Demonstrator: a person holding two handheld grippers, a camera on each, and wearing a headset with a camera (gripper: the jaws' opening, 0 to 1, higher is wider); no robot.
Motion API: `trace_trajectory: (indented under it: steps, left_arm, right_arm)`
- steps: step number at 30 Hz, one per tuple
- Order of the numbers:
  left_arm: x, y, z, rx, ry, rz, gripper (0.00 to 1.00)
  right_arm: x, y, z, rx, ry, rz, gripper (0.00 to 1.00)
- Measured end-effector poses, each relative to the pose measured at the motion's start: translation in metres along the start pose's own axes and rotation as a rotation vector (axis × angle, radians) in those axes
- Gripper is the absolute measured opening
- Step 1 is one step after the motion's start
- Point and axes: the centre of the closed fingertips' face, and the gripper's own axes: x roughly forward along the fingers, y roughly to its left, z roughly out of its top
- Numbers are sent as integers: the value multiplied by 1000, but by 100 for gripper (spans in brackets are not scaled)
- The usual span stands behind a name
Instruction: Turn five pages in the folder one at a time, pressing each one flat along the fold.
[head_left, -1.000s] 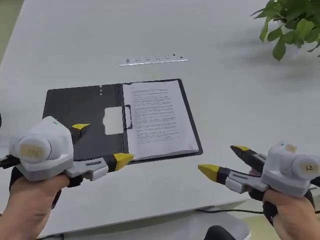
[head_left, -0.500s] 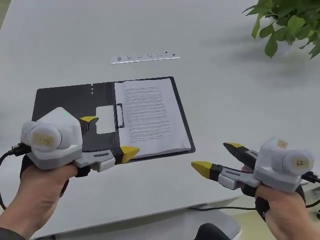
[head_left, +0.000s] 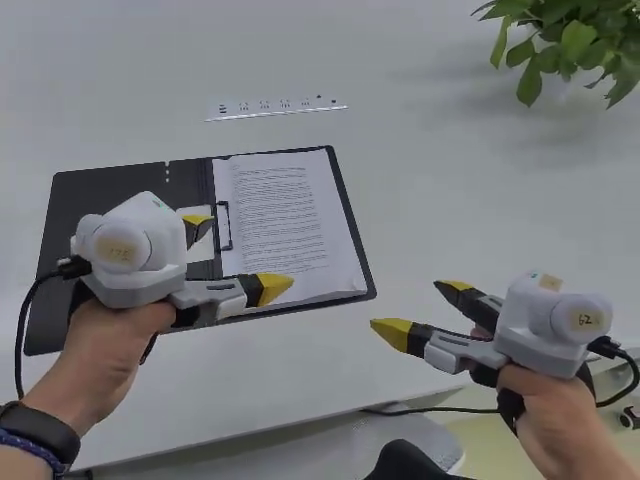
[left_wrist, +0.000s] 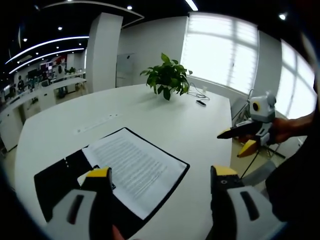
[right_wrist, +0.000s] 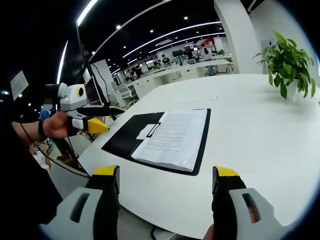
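A broad white table (head_left: 450, 200) carries an open black folder (head_left: 55, 220), lying flat near the front edge with printed pages (head_left: 285, 220) on its right half. Beyond it a narrow socket strip (head_left: 277, 106) sits in the tabletop, and a leafy plant (head_left: 570, 40) stands far right.

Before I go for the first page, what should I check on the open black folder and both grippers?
1. Black folder lies open on the white table: ok.
2. Stack of white printed pages lies flat on its right half: ok.
3. Left gripper open, empty, over the folder's near side: ok.
4. Right gripper open, empty, right of the folder: ok.
5. Green leafy plant stands well away from the pages: ok.
6. Pages already turned: cannot tell.
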Motion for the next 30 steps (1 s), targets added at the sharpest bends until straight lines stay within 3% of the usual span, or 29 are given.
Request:
trace_trajectory:
  steps: [12,18,24,30]
  left_arm:
    - [43,-17,-2,21,37,-57,79]
    - [65,-17,-3,24,53,-54,80]
    - [84,-17,-8,36,79,-50,80]
    - [108,-19,-22,50,120,-44,77]
  right_arm:
    - [3,-8,-2,4,13,14,75]
    - [6,-12,-1,9,16,19,74]
    - [7,-15,-1,17,16,21,74]
    - [8,-19,-4,30,18,20,74]
